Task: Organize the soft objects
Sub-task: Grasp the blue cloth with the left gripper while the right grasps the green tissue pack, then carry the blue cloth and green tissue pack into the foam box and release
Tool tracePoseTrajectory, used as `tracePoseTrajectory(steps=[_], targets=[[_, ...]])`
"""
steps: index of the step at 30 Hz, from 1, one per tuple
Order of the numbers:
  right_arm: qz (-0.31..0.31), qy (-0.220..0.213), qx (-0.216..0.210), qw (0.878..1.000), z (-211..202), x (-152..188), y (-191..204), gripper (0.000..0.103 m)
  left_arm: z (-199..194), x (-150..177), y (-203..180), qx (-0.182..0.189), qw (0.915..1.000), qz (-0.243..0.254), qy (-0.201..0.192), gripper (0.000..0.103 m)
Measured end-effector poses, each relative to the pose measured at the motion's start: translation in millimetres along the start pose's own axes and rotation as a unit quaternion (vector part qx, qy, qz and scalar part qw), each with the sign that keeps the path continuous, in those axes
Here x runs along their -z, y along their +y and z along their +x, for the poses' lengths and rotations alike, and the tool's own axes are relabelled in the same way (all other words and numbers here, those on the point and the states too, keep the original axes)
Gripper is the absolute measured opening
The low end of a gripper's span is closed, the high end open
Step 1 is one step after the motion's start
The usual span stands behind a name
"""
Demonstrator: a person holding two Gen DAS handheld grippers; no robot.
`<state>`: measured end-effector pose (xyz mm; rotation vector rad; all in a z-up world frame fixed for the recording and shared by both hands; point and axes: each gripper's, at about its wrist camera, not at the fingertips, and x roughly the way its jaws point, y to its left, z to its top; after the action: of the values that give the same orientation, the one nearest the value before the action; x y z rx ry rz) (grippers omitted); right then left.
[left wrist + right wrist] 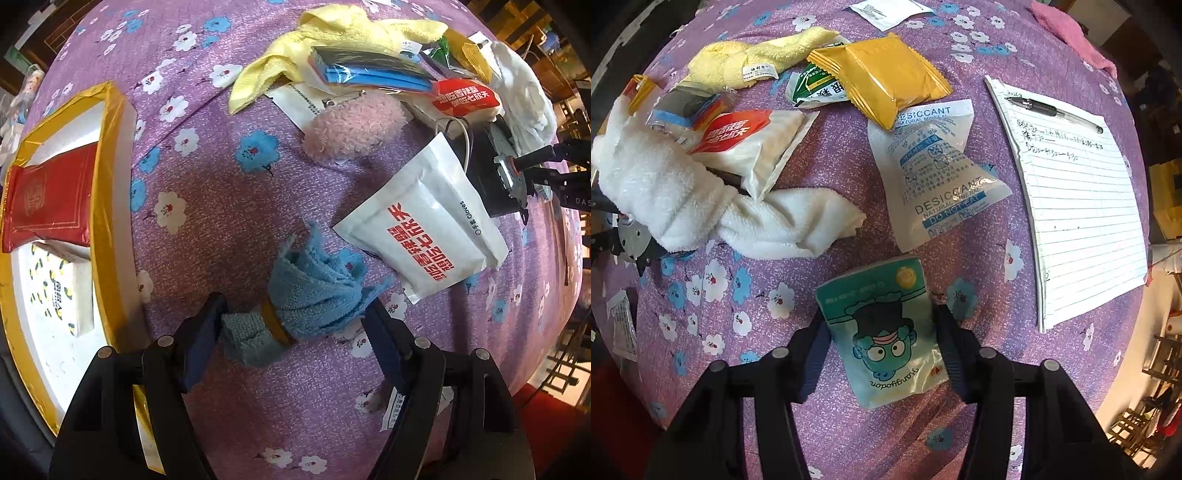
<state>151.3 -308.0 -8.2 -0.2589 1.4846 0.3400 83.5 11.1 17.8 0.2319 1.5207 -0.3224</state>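
Left gripper (295,325) jaws straddle the blue cloth (314,291); right gripper (882,339) jaws bracket the tissue pack (882,332), neither clearly clamped. Two packs sit in the box (114,184); most lie ahead, unsorted.

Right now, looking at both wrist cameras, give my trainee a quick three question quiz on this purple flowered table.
1. True or false: the left gripper is clamped shut on the rolled blue cloth with a tan band.
2. What lies between the right gripper fingers? A) yellow foil snack packet B) teal cartoon tissue pack C) white desiccant sachet
3. Fill in: a black pen lies on the lined ____.

Key: 1 false, its jaws stand open around it. 2 B. 3 notepad.
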Motion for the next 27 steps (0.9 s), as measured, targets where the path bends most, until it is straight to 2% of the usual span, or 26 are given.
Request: tracePoseTrajectory(steps=[3,6,10,16,18,19,20,24,27], targets=[[0.001,-0.009,0.006,1.0,-4.3,3.6,10.8,0.038,0.3,-1.8,-0.9,0.0,1.0,0.0,-0.001,0.076],[0.003,-0.009,0.002,1.0,-9.0,11.8,22.7,0.035,-0.3,-2.1,-1.3,0.002,1.0,0.001,-0.001,0.076],[-0.014,-0.016,-0.04,0.999,-21.2,28.4,48.9,0.035,-0.3,-0.5,2.5,0.003,1.0,0.005,0.0,0.075],[-0.023,-0.021,-0.062,0.998,-27.7,45.2,76.0,0.035,3.3,-0.7,1.4,-0.004,0.9998,0.016,-0.011,0.074],[-0.022,-0.024,-0.069,0.997,-31.8,48.8,80.6,0.035,1.2,-0.5,-2.1,-0.013,0.9993,0.024,-0.026,0.051],[-0.022,-0.026,-0.071,0.997,-34.9,50.9,84.8,0.035,-0.4,0.0,-4.0,-0.017,0.9991,0.024,-0.03,0.045],[-0.025,-0.03,-0.074,0.997,-40.8,52.5,89.4,0.035,-1.6,0.5,-3.9,-0.01,0.9992,0.02,-0.033,0.032],[-0.034,-0.042,-0.084,0.995,-57.8,54.1,106.2,0.035,-7.2,5.6,-0.5,0.006,0.999,-0.001,-0.044,0.029],[-0.047,-0.045,-0.09,0.994,-67.3,58.3,122.7,0.035,-12.5,13.9,7.1,0.035,0.998,-0.027,-0.045,0.029]])
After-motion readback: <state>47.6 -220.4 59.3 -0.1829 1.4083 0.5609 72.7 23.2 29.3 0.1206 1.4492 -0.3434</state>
